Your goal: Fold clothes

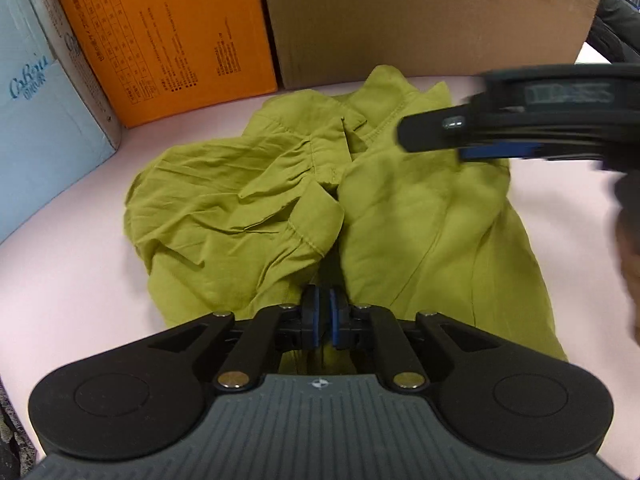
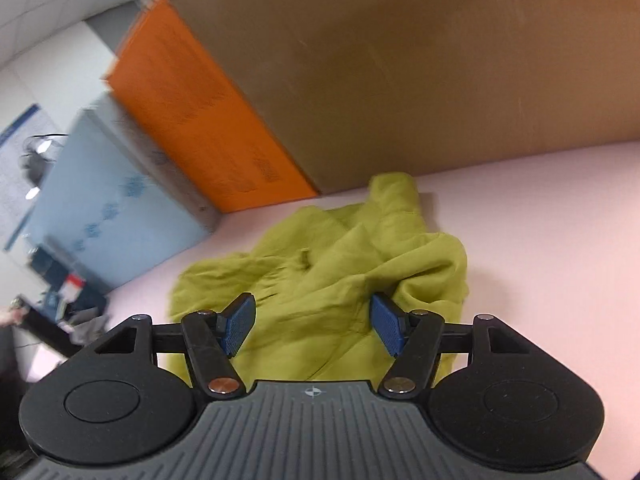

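Left gripper [image 1: 324,316] was clamped on the green shirt [image 1: 280,200]; right gripper [image 2: 312,326] was held spread above it.

pink tabletop [image 1: 72,280] | far edge, L to R: light-blue box [image 1: 36,112] w/ script logo, orange box [image 1: 168,40] w/ black print, big brown cardboard box [image 1: 420,16], all touching side by side | dark clutter [image 2: 60,300] far left, blurred
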The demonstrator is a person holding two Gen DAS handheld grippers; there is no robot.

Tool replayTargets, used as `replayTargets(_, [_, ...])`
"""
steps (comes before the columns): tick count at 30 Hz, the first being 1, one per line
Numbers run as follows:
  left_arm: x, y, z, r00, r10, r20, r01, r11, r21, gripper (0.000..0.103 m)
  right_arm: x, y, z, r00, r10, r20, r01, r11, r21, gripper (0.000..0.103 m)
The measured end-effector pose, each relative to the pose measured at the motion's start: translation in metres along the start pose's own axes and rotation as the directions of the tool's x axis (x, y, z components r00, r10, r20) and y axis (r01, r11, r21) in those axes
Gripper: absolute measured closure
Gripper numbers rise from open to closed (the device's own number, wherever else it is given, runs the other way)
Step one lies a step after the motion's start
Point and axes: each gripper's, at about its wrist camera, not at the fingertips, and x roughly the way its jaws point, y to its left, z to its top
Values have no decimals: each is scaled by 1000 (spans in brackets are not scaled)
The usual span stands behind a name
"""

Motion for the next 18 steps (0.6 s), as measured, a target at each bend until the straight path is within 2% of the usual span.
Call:
replayTargets(2, [-18,6,-10,999,-3,42,3,1000,-6,85,18,-4,0,999,-39,-27,39,999,11,42])
replayTargets(4, [-32,11,-19,997,-19,76,19,1000,-1,76,27,-3,-3,999,-48,-17,48,999,-25,41])
replayTargets(9, [-52,23,-29,991,-27,132,28,1000,-11,74,23,5,3,998,-62,-20,61,996,-58,41])
replayTargets(11, [-62,37,-31,985,-16,170,26,998,-60,67,9,7,3,998,-63,3,63,997,-52,40])
replayTargets(12, [-56,50,-29,987,12,159,7,994,-113,66,0,9,3,998,-55,15,55,997,-48,40])
replayTargets(15, [-38,88,-23,989,91,117,-57,961,-271,65,-25,13,2,999,-6,46,8,999,-42,33])
replayTargets(18, [-20,126,-17,985,162,62,-122,900,-419,67,-37,16,1,997,47,66,-43,997,-62,32])
